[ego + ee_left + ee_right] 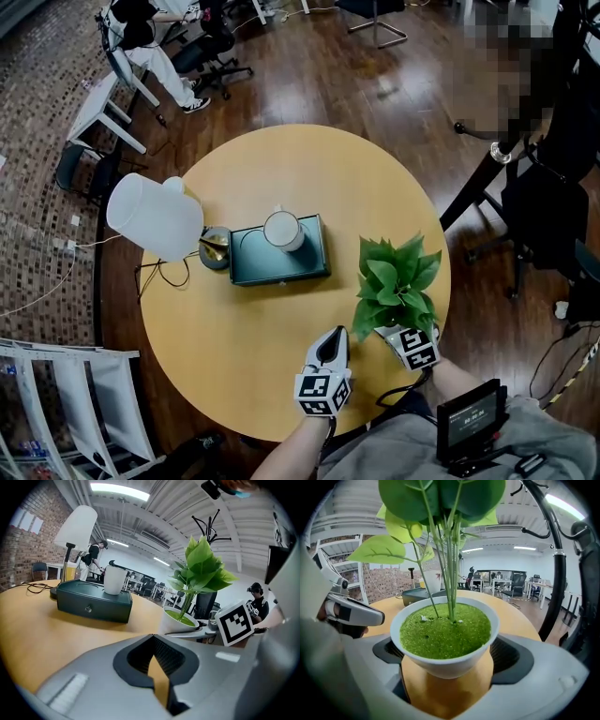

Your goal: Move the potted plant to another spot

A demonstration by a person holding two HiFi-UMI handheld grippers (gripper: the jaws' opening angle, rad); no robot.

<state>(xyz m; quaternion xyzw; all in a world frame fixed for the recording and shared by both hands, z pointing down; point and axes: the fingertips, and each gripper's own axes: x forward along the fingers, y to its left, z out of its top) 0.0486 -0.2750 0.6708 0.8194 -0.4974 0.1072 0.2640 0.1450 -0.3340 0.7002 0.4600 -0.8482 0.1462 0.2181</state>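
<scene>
The right gripper (449,651) has its jaws spread wide, and the potted plant (392,281), a smooth white bowl-shaped pot with long stems and broad green leaves, stands between them. The pads are beside the pot wall but do not seem to press on it, so nothing is held yet. The left gripper (152,656) is pressed together and empty. It hovers just left of the right one, over the near part of the round light wooden table (234,356).

The plant stands on the near right part of the table, close to the right edge. I think this is the main danger: a push from 1 jaw before the other one touches could slide the pot toward that edge. The pot is also narrow at the foot and wide at the rim, so jaws that close on the curved wall may slip and tilt it. The tall leaves would then pull it over.

The pot is filled almost to the rim with a bright green grainy filling, with a few pale specks near the stems. This could spill if the pot tilts. Farther away, in the middle of the table, lies a dark green rectangular box (253,264) with a small knob on its front. It is closed, so its contents are hidden. On it stands a white round cup (282,230). I cannot tell what is inside.
</scene>
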